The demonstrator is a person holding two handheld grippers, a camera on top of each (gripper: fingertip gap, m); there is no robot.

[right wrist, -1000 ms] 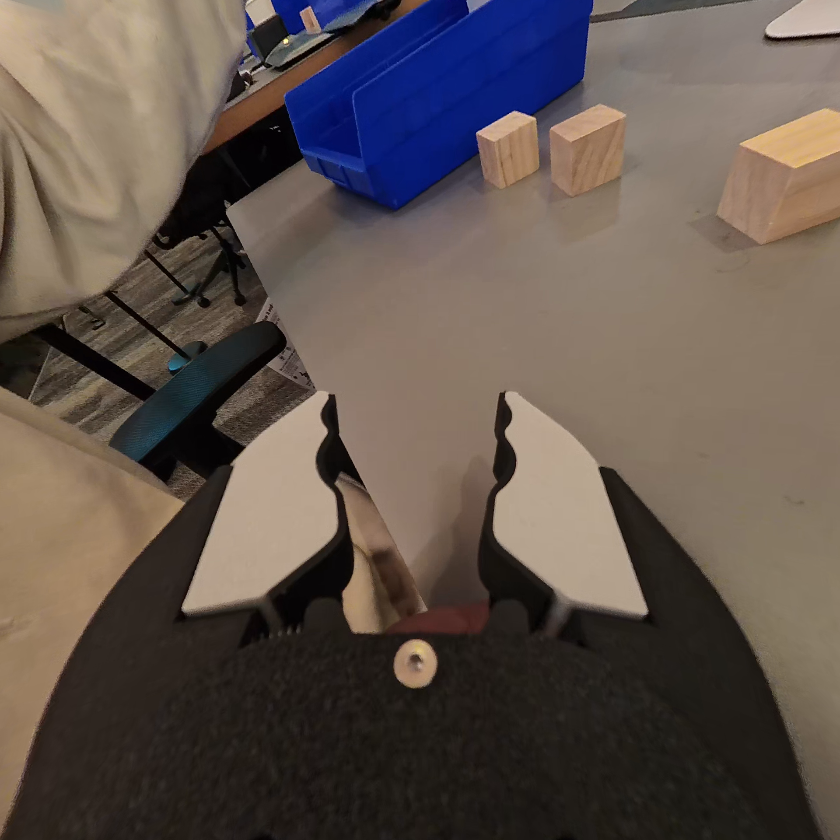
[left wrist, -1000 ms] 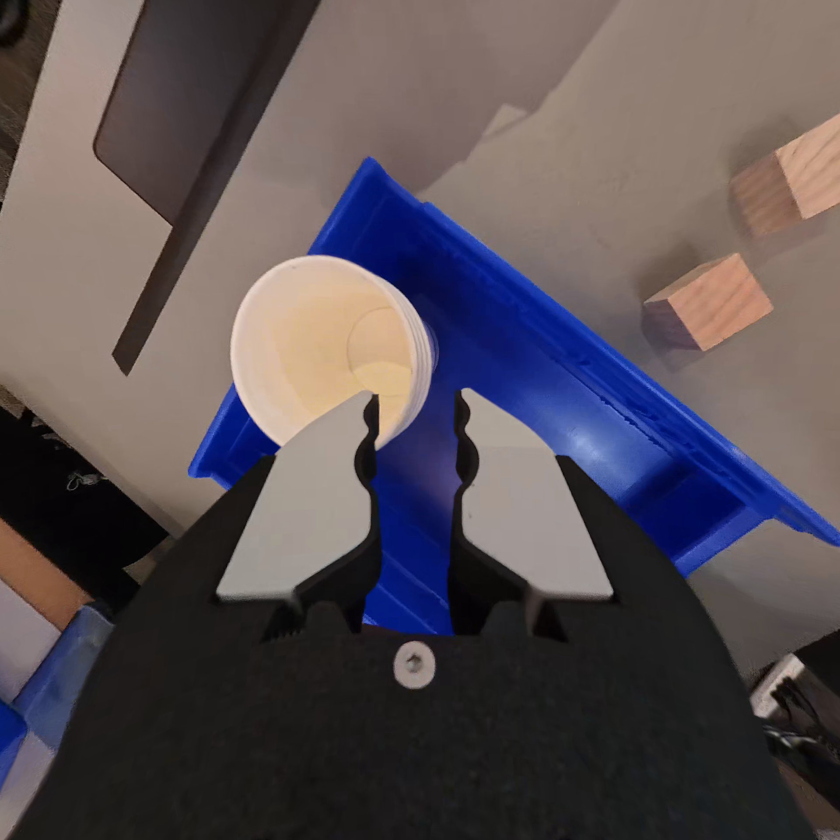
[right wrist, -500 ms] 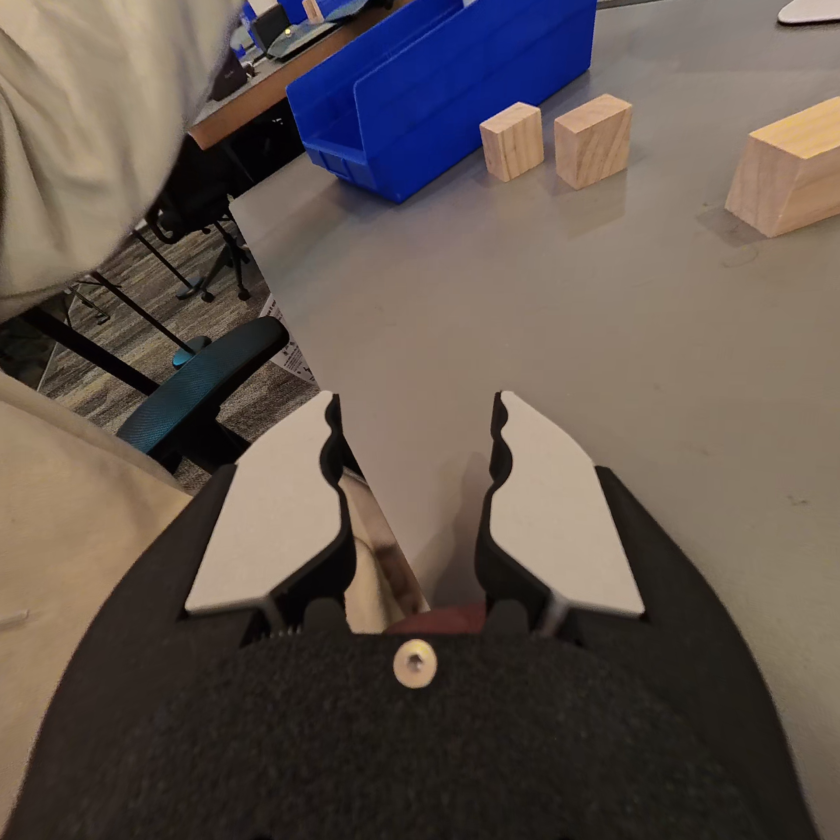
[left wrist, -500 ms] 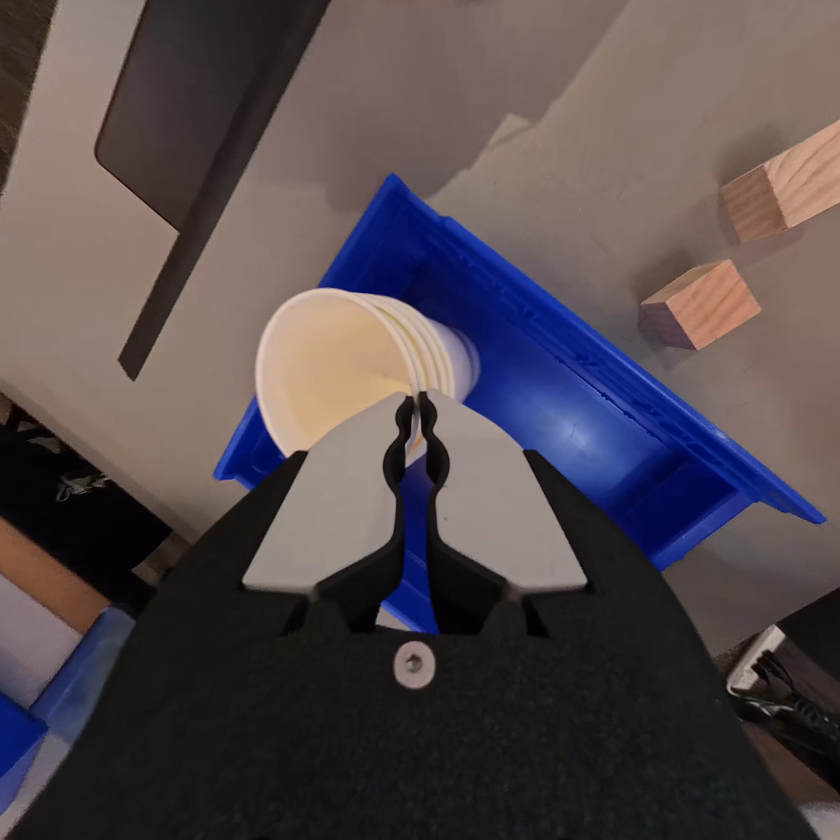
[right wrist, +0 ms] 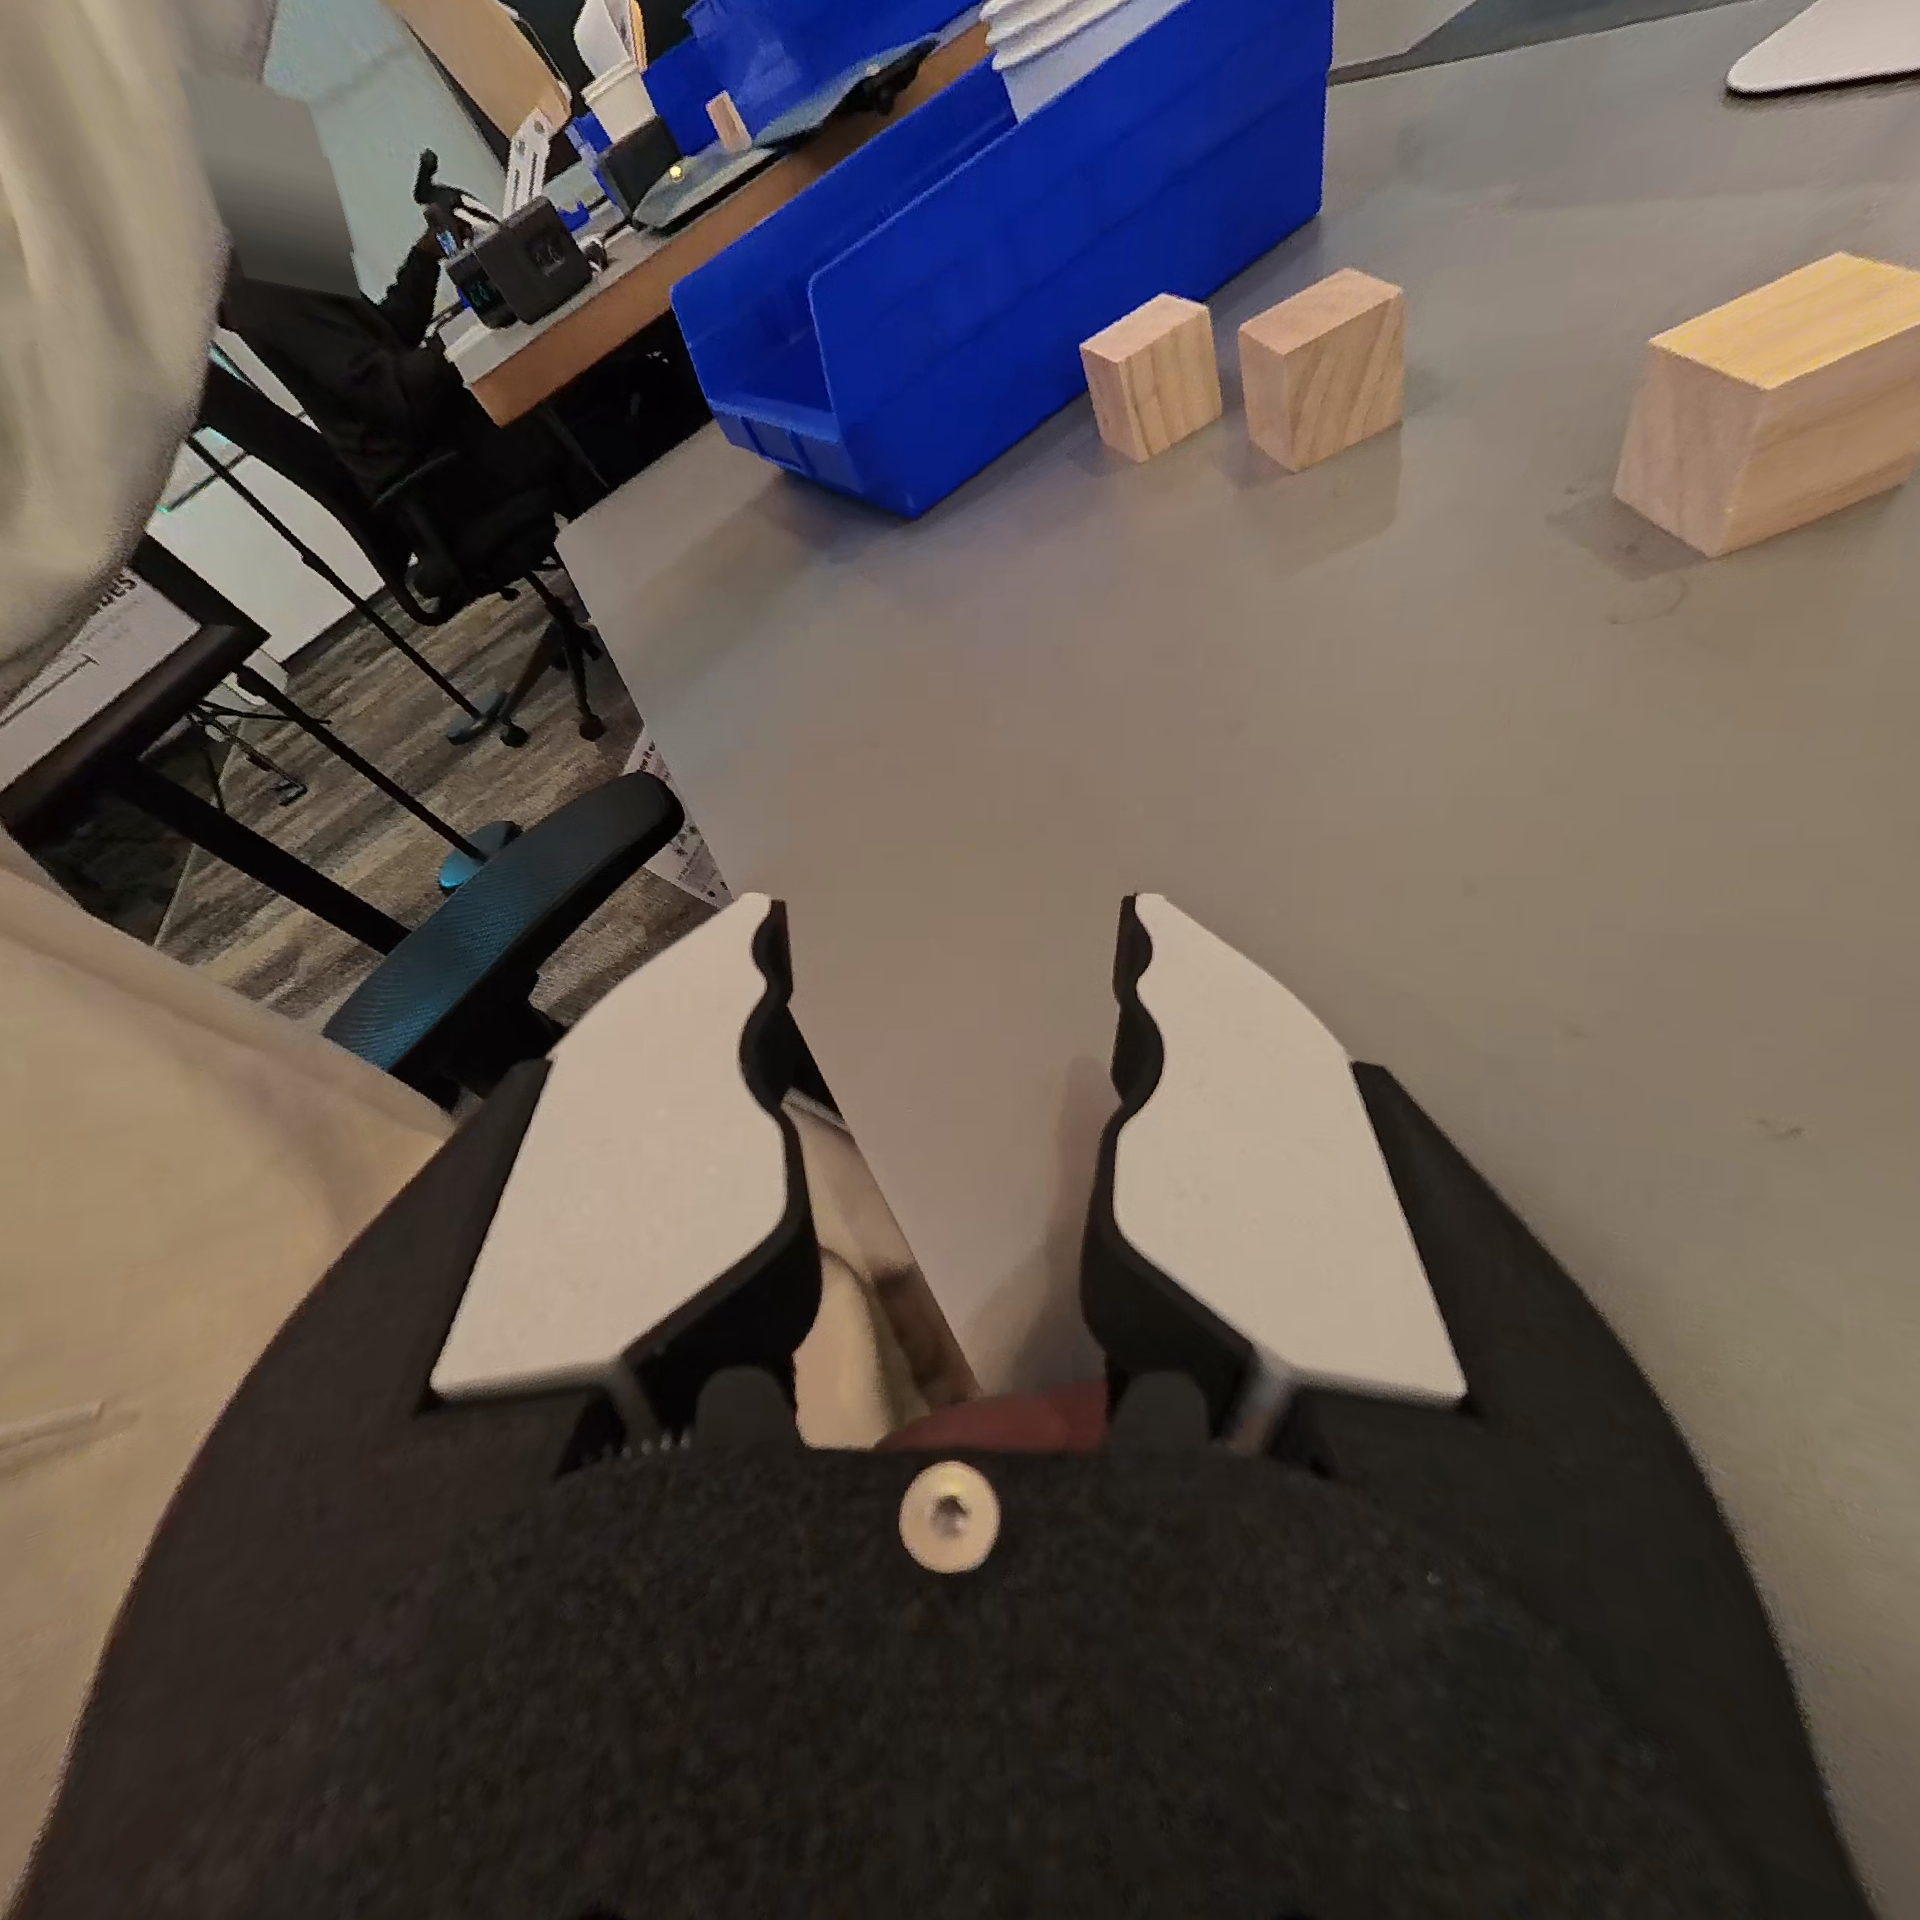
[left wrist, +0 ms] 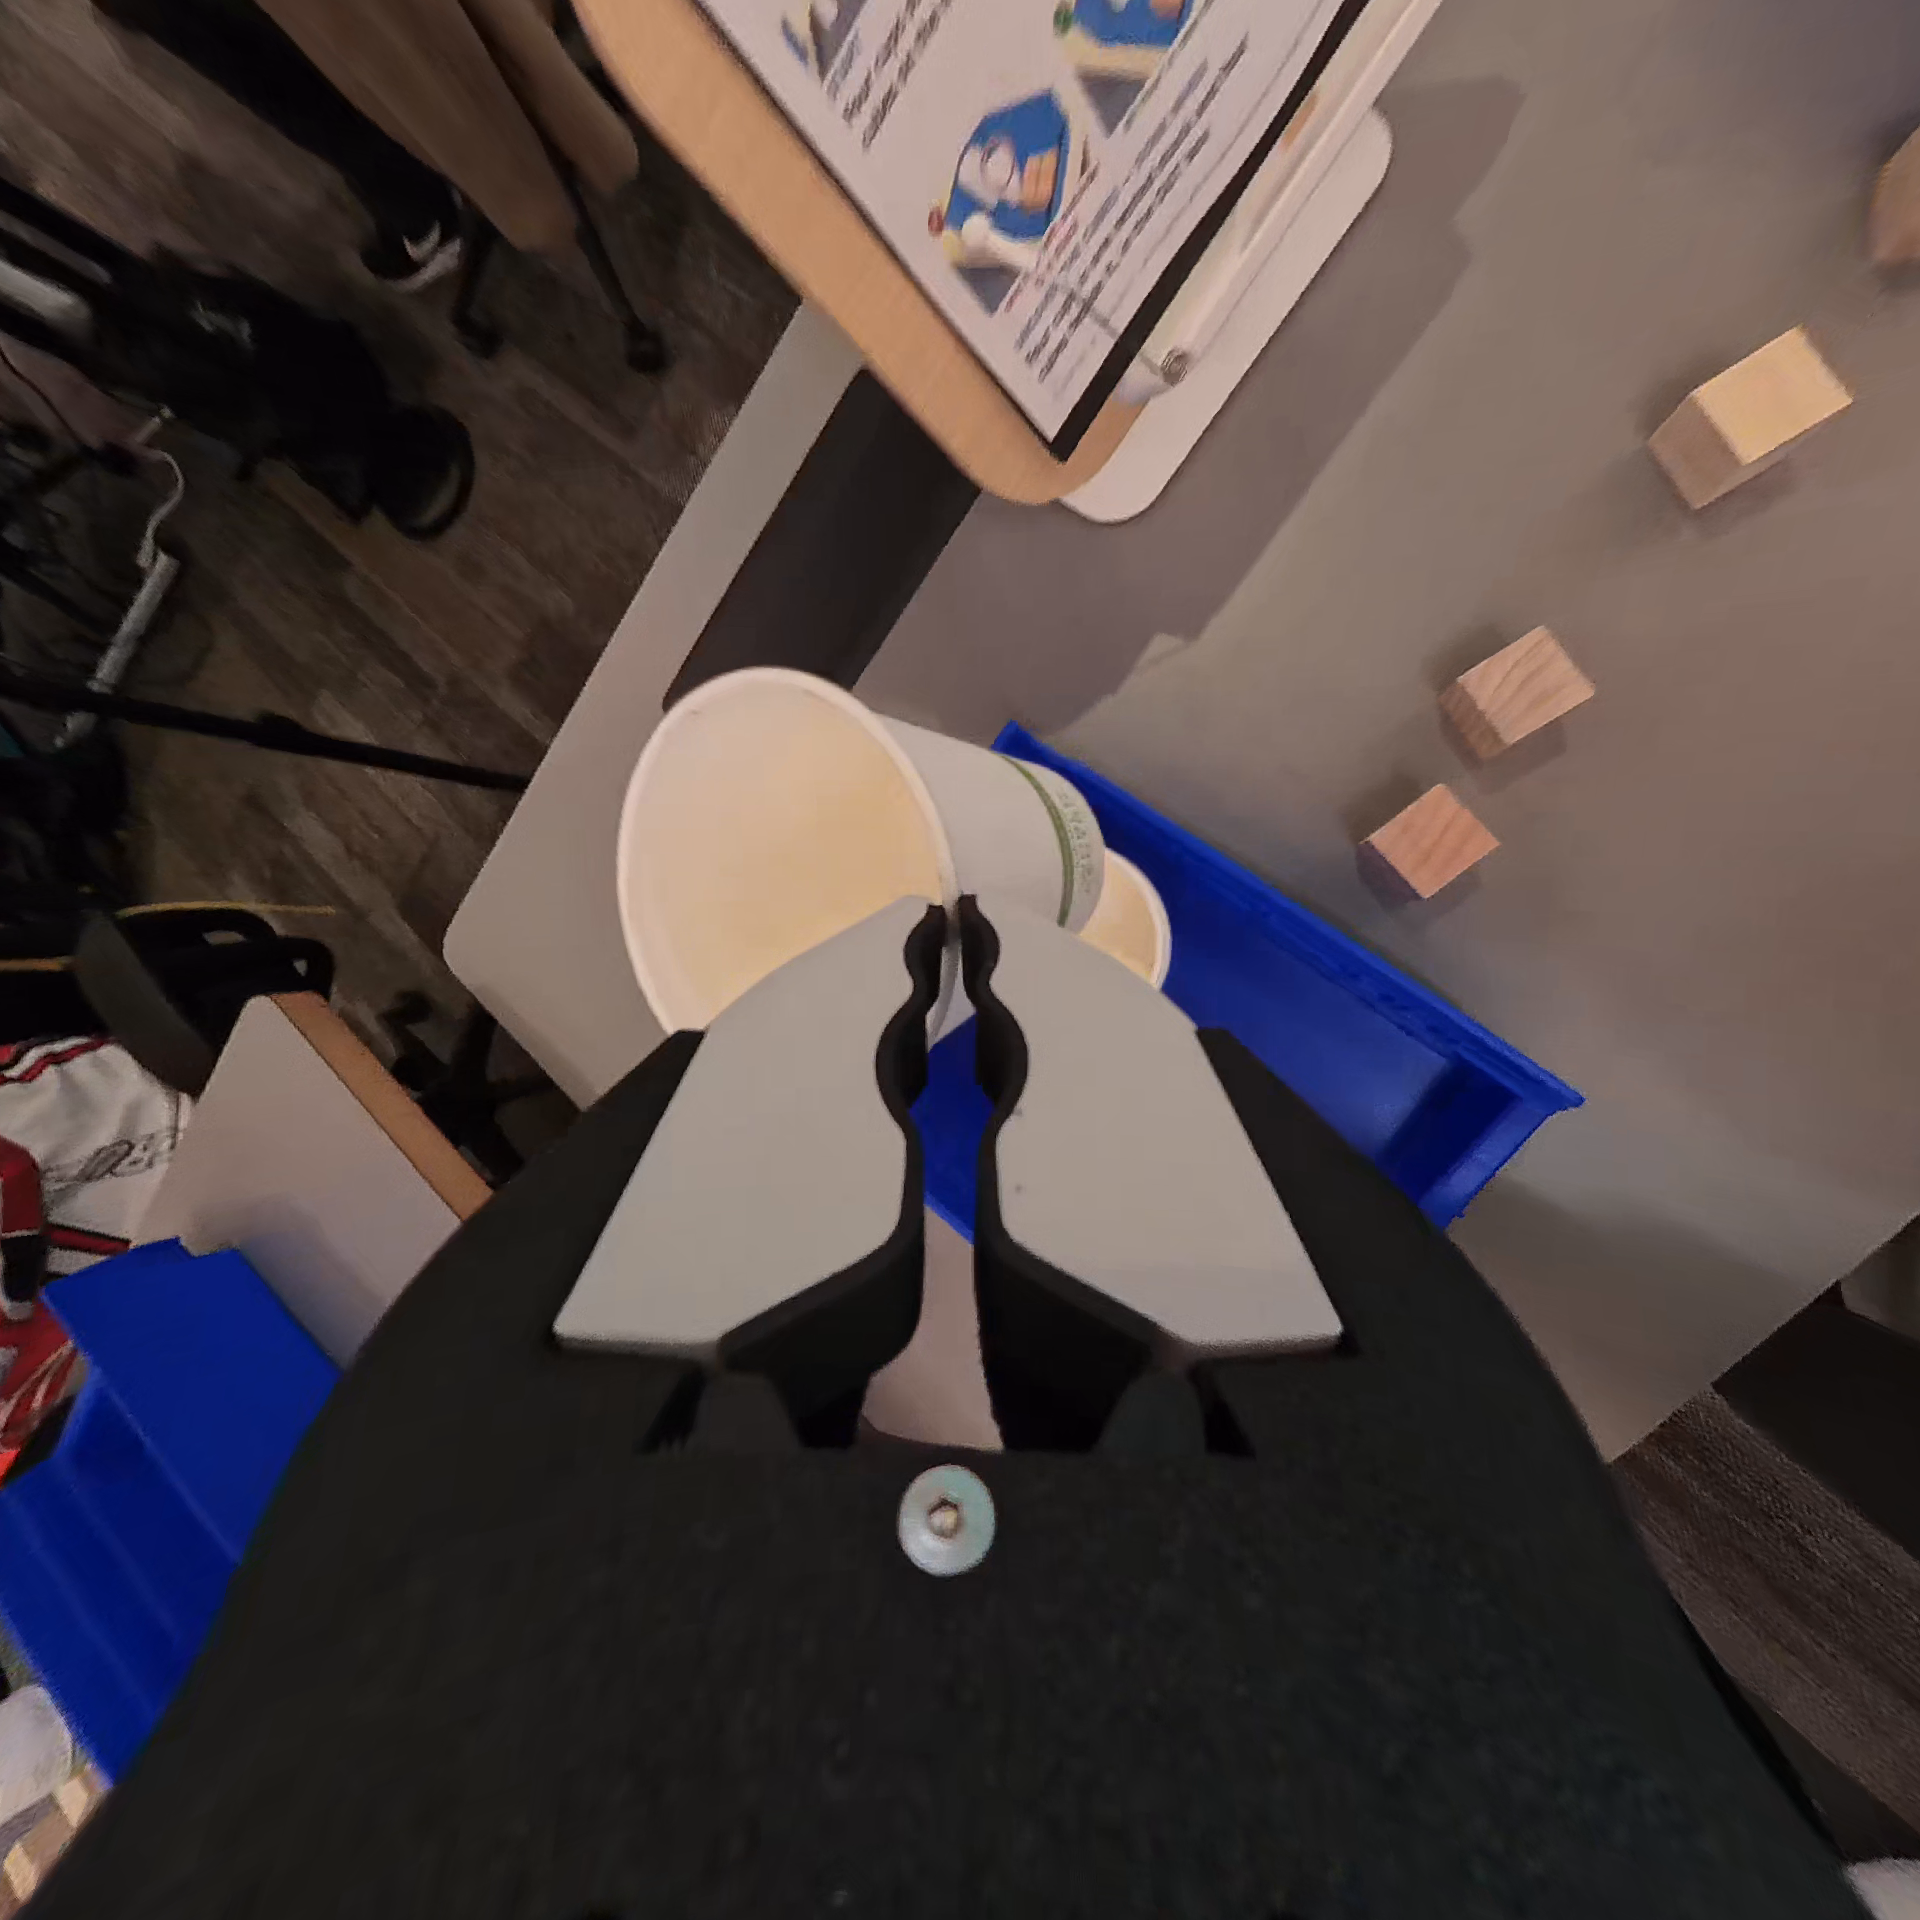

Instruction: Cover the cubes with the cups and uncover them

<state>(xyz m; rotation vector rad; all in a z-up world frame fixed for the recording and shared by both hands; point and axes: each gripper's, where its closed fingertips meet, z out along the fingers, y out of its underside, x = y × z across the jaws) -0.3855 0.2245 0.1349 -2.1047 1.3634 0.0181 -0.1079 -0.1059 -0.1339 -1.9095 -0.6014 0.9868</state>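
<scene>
The left gripper [left wrist: 951,914] is pinched on the rim of a white cup [left wrist: 774,847], held tilted above the blue bin [left wrist: 1340,1013], its mouth facing the camera. A second cup [left wrist: 1127,914] shows just behind it, over the bin. Right of the bin, three cubes [left wrist: 1429,842] [left wrist: 1517,691] [left wrist: 1751,431] sit on the grey table [left wrist: 1662,987].

The right gripper [right wrist: 951,935] hangs over the table with jaws apart, holding nothing; the bin [right wrist: 1049,265], two cubes [right wrist: 1148,374] [right wrist: 1320,364] and a larger block [right wrist: 1782,400] lie well ahead.
</scene>
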